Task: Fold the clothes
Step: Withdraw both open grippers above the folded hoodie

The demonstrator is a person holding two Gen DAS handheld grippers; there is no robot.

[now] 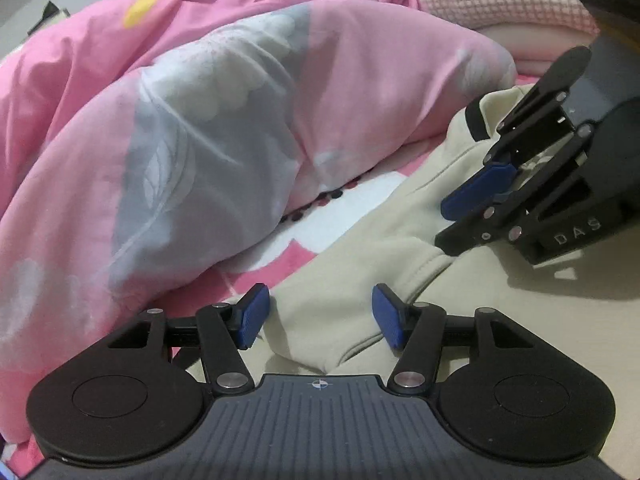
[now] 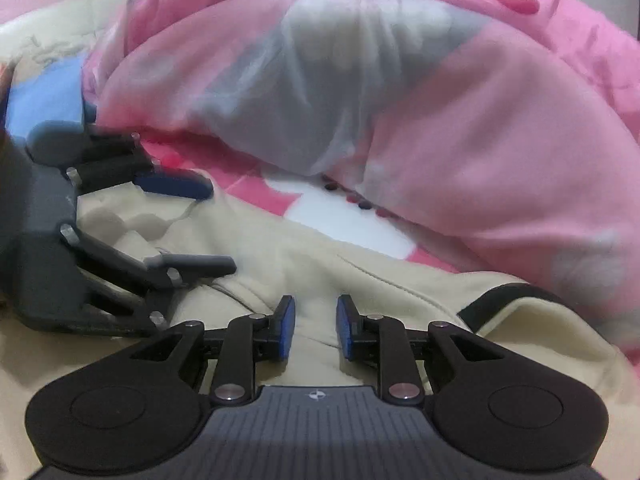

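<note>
On the bed, the left gripper (image 1: pixel 318 316) sits low over a cream garment (image 1: pixel 348 272), its two blue pads (image 1: pixel 253 316) spread wide apart, with a rounded fold of the cream cloth lying between them but not pinched. The right gripper (image 2: pixel 316 328) is also over the same garment (image 2: pixel 280 248), and its jaws stand apart too, though the gap is narrower; cream fabric shows between the pads, and nothing is clamped. In the left wrist view the right gripper (image 1: pixel 472 204) appears at the right side, tilted down, its tips resting on or just above the cloth (I cannot tell which). The garment lies spread on a pink and white bedsheet (image 1: pixel 304 236) and has a black trim (image 2: pixel 508 294) at one edge, near the right gripper. Just beyond the garment rises a bulky pink and grey duvet (image 1: pixel 208 120), its lower edge touching the sheet. Behind the duvet, at the upper right of the left wrist view, lies a pale pink waffle-textured pillow (image 1: pixel 500 0).
</note>
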